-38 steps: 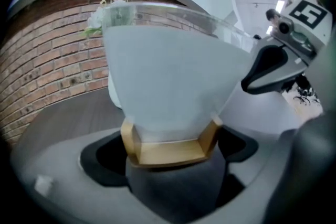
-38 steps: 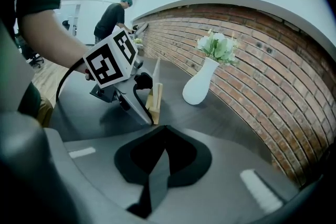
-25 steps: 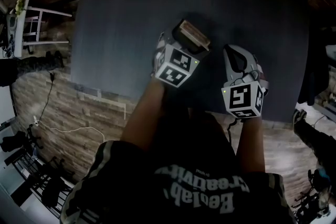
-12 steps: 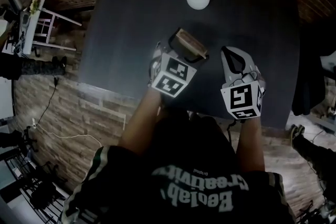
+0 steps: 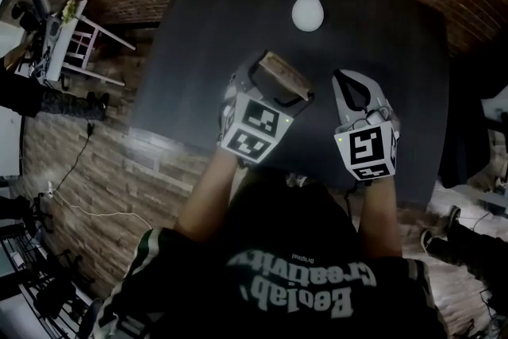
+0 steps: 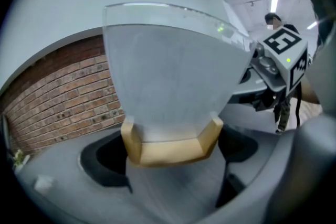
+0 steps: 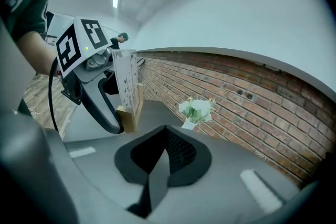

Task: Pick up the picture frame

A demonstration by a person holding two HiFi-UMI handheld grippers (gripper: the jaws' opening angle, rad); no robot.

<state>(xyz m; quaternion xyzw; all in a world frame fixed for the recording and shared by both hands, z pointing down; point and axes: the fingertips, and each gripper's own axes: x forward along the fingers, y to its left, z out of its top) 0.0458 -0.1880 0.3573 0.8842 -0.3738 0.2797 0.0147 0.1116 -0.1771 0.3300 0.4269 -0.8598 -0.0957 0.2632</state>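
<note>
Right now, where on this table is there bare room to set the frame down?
Bare tabletop lies left of the vase, out to the left edge, and right of the right gripper. The middle is crowded: left gripper holding the picture frame.

On my left gripper (image 6: 170, 150) the shell's smooth matt grey plastic, w/ darker matt insets round the fingers. The picture frame (image 6: 168, 86) has a pale wood foot, matt, unvarnished look. Its pane is glossy at the rim & frosted-looking across the face; can't tell glass vs acrylic. My right gripper (image 7: 164, 157) is the same matt grey plastic, finger pads (image 7: 181, 150) dark w/ a fine ribbed, rubbery-looking texture. The desk (image 5: 198, 36) is dark, matt, smooth. The vase (image 5: 307, 13) is white, smooth, slight sheen, ceramic-looking. The brick wall (image 7: 252, 107) is rough, matt.
</note>
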